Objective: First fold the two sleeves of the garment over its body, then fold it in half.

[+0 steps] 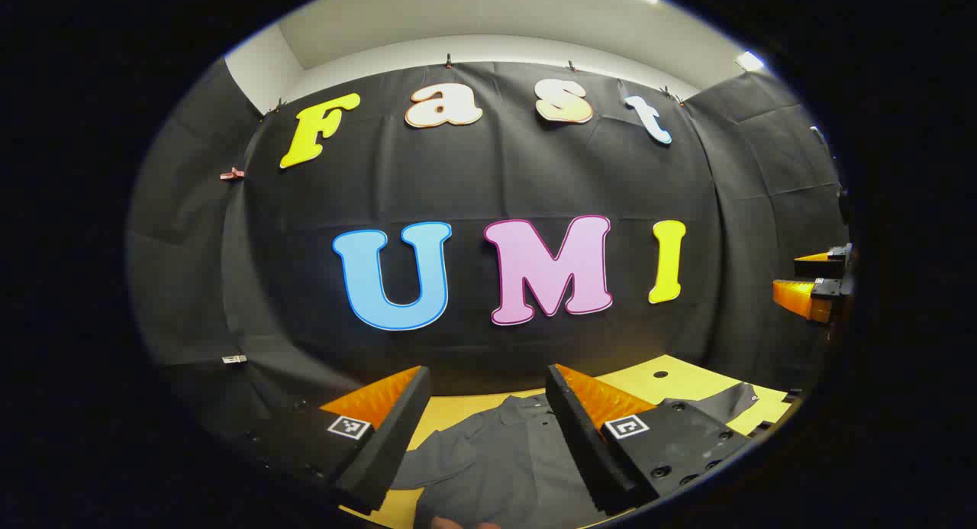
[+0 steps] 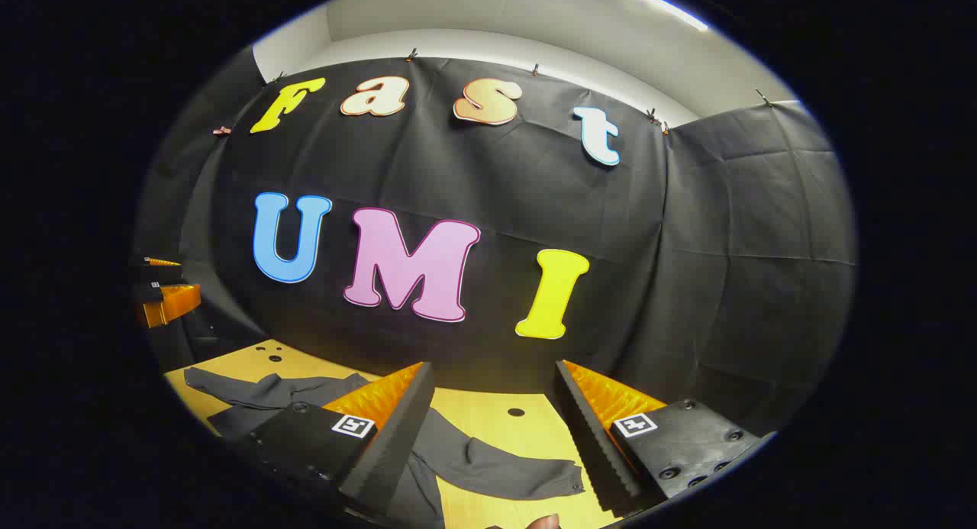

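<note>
On yellow table [image 2: 488, 414]: grey garment [image 1: 488, 468] flat; both grippers' jaws wide apart, empty.

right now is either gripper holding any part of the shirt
Nothing is held. The left gripper and right gripper are both open above the shirt.
</note>
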A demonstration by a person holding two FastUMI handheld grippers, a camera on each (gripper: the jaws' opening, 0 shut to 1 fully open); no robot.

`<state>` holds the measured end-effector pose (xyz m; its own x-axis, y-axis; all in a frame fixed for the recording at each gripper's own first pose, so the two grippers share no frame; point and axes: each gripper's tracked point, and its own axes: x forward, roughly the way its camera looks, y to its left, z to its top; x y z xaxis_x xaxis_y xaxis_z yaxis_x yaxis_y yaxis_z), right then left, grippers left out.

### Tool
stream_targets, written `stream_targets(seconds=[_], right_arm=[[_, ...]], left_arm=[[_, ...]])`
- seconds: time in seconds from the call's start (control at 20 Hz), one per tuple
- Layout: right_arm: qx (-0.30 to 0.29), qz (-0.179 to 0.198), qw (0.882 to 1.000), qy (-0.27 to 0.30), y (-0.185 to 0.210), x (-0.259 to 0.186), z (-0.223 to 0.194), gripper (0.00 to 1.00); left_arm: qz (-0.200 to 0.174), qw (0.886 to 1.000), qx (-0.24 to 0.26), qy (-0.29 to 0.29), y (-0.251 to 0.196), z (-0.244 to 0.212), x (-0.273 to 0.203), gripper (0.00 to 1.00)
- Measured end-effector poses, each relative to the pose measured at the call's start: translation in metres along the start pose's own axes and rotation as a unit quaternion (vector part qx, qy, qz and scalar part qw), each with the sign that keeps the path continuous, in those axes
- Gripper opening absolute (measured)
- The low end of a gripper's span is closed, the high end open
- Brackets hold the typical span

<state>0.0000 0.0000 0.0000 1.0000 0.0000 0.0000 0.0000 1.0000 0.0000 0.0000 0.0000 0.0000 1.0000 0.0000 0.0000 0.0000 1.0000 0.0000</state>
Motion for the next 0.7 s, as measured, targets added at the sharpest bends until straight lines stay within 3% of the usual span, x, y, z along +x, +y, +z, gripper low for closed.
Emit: stream_targets(seconds=[0.05,0.7], right_arm=[[0.0,0.0,1.0,0.001,-0.002,0.001,-0.001,0.97],[0.007,-0.002,1.0,0.025,-0.047,0.068,-0.035,0.98]], left_arm=[[-0.002,1.0,-0.002,0.0,-0.002,0.0,0.002,0.95],[0.003,1.0,0.0,0.016,-0.049,0.003,0.064,0.95]])
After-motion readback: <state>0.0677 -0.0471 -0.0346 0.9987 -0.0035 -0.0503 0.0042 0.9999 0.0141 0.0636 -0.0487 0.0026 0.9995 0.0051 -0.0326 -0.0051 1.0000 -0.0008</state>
